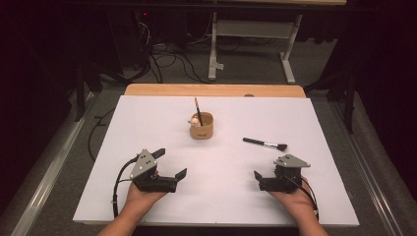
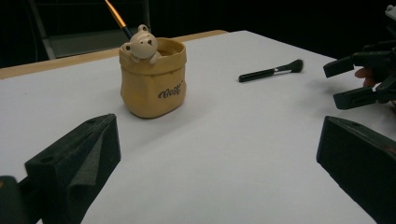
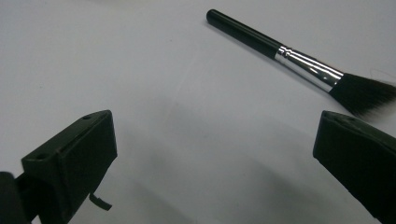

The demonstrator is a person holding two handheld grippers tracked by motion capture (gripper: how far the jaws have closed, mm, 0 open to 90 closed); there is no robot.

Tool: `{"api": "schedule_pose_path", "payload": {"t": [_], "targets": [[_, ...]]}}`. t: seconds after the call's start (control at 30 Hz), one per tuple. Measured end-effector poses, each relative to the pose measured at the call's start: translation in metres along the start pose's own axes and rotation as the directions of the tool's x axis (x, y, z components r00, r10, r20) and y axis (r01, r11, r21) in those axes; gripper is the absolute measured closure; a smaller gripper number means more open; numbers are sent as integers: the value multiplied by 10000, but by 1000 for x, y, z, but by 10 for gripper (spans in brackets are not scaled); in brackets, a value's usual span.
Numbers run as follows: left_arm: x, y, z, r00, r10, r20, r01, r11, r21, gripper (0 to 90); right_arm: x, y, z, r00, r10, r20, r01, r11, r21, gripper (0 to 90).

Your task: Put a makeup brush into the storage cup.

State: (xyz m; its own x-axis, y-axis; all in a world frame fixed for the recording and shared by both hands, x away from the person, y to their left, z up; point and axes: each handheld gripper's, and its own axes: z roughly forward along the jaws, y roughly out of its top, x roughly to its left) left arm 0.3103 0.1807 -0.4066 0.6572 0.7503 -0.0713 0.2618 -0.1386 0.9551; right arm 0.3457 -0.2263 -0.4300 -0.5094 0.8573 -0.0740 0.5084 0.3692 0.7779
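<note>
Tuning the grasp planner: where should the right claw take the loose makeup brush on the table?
Probably mid-handle. The brush lies flat with bare table around it, its black handle slim and straight. Bring the open right claw down from above, jaws across the handle, clear of the bristles.

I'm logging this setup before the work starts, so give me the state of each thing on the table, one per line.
Makeup brush: lying flat on the white sheet, untouched.
Bear pot: upright, with a thin orange-handled brush leaning inside it.
Left gripper: open, holding nothing.
Right gripper: open, holding nothing, pointed towards the makeup brush.
</note>
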Motion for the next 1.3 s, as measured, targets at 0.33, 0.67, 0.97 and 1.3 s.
{"api": "schedule_pose_path", "payload": {"t": [0.33,0.67,0.97,1.3], "targets": [[0,0,1,10000,-23,72,23,10000,-33,7,0,4,1,10000,-26,-35,28,9987,518,10],[1,0,0,9999,-75,73,76,10000,-32,7,-3,13,-2,9990,-276,-361,335,9844,1728,11],[0,0,0,9999,-86,142,86,10000,-26,7,-8,23,-8,9958,-545,-731,728,9583,2764,19],[0,0,-1,9998,-98,194,99,9999,-46,8,-11,32,-16,9907,-841,-1073,1191,9172,3802,31]]}}
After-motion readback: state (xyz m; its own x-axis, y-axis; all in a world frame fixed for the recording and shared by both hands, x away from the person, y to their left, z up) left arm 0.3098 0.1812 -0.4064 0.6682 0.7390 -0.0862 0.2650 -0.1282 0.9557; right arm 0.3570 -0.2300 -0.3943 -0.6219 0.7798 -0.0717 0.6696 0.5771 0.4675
